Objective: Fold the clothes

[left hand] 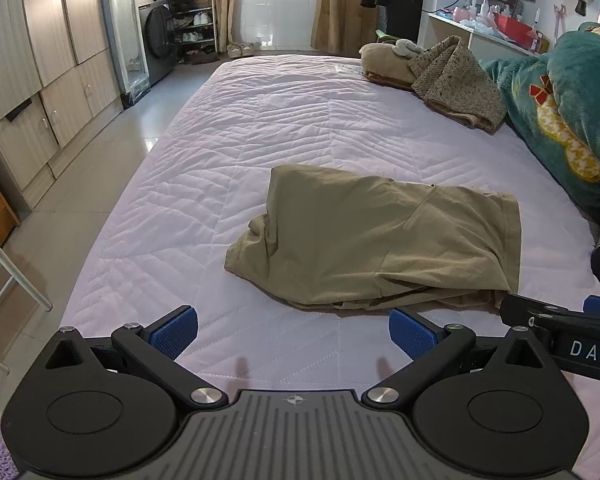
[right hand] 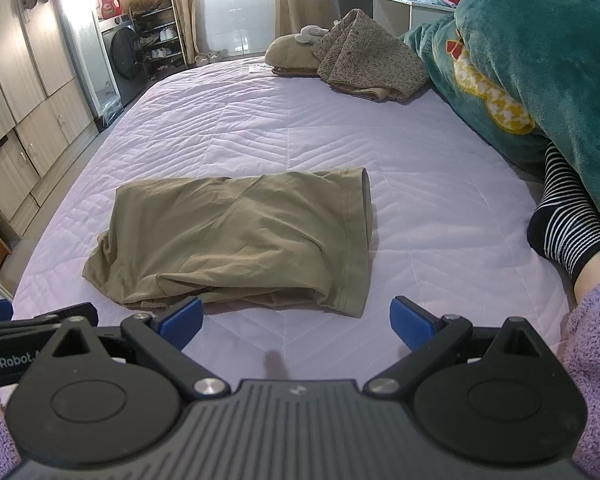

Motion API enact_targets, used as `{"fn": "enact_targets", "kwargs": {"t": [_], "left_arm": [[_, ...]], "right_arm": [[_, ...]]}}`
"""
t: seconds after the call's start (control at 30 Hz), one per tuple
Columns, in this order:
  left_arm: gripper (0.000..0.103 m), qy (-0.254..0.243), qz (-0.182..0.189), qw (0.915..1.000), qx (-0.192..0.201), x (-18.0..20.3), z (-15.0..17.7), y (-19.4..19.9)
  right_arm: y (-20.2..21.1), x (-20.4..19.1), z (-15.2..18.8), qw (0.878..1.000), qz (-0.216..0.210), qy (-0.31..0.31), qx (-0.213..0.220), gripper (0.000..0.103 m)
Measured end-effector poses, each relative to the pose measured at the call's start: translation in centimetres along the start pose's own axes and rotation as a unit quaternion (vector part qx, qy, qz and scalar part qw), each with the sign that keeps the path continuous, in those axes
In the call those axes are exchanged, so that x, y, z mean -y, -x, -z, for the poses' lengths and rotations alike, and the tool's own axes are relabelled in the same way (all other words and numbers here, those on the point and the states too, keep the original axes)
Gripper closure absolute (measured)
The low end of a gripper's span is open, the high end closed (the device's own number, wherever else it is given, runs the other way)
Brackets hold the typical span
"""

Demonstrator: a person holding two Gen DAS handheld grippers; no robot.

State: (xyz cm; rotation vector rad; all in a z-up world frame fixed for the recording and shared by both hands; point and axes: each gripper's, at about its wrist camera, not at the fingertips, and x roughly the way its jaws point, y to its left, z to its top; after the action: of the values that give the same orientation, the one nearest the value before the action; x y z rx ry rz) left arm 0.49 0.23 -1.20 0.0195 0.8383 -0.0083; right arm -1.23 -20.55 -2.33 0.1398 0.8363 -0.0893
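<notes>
A khaki garment (left hand: 376,240) lies folded into a rough rectangle on the pale quilted bed (left hand: 240,152); it also shows in the right wrist view (right hand: 240,236). My left gripper (left hand: 293,334) is open and empty, just short of the garment's near edge and to its left. My right gripper (right hand: 296,322) is open and empty, just short of the garment's near edge, its left fingertip (right hand: 184,316) close to the cloth. The right gripper's body shows at the right edge of the left wrist view (left hand: 560,328).
A speckled brown knit and beige clothes (left hand: 440,76) are piled at the far right of the bed. A green blanket (left hand: 560,112) lies along the right side. A foot in a striped sock (right hand: 568,220) rests at the right. Wardrobes (left hand: 28,60) and floor are to the left.
</notes>
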Motion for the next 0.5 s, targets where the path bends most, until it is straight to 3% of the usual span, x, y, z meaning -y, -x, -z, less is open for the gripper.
{"fn": "enact_targets", "kwargs": {"t": [0.5], "left_arm": [[0.001, 0.002, 0.002, 1.0000, -0.001, 0.03, 0.09, -0.47]], "right_arm": [[-0.15, -0.05, -0.01, 1.000, 0.000, 0.004, 0.002, 0.002]]}}
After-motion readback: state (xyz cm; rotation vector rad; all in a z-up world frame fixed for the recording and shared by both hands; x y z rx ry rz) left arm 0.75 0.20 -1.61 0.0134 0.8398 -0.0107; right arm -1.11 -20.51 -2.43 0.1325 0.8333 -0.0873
